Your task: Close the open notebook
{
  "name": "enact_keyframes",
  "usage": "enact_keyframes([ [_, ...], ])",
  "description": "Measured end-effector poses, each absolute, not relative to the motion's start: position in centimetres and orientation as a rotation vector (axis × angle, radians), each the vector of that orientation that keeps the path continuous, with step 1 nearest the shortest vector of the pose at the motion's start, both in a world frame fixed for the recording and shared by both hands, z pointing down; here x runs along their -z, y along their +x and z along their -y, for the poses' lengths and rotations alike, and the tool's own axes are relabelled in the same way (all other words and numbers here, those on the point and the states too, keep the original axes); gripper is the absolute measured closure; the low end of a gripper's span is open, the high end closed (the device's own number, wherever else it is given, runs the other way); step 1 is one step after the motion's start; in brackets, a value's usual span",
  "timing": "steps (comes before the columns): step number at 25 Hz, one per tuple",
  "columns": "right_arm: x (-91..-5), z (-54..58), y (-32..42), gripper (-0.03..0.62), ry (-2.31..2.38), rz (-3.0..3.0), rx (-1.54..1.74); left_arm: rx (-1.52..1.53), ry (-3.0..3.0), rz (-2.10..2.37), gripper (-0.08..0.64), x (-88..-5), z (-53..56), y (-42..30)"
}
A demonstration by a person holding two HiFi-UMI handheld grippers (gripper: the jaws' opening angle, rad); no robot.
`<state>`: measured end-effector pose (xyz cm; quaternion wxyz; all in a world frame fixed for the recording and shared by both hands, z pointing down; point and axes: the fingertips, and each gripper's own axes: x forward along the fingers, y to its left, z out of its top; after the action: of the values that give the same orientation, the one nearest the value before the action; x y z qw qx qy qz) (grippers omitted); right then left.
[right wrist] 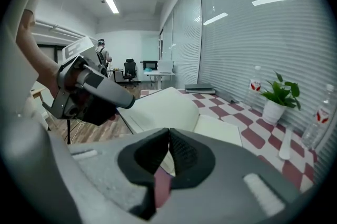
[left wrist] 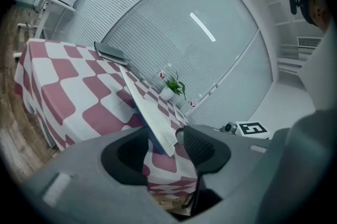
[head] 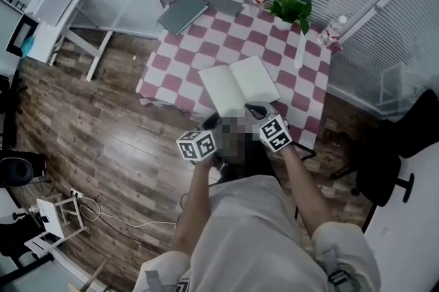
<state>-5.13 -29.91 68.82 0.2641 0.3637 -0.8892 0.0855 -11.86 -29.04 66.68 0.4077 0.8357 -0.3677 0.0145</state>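
**Left jaws astride the notebook's corner**

The left gripper (left wrist: pixel 166 145) has its jaws apart, with the near corner of the notebook (left wrist: pixel 150 112) between them, white pages edge-on over a blue underside. The right gripper (right wrist: pixel 168 136) has its jaws pressed together on nothing, just in front of the pages. The notebook lies open, blank and cream-white, its left page arching up, at the near edge of the red-and-white checked table (head: pixel 175 71).
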Motion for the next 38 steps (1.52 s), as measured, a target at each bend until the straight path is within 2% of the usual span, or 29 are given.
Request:
enact_keyframes([
  [18, -66.4, 30.0, -5.6, 0.591, 1.03, 2.421, -0.279, -0.06, 2.264, 0.807, 0.367, -62.5, 30.7, -6.4],
  [38, -67.9, 33.7, 4.8, 0.591, 1.27, 2.33, -0.477, -0.117, 2.268, 0.616, 0.367, -63.6, 34.3, 4.2],
])
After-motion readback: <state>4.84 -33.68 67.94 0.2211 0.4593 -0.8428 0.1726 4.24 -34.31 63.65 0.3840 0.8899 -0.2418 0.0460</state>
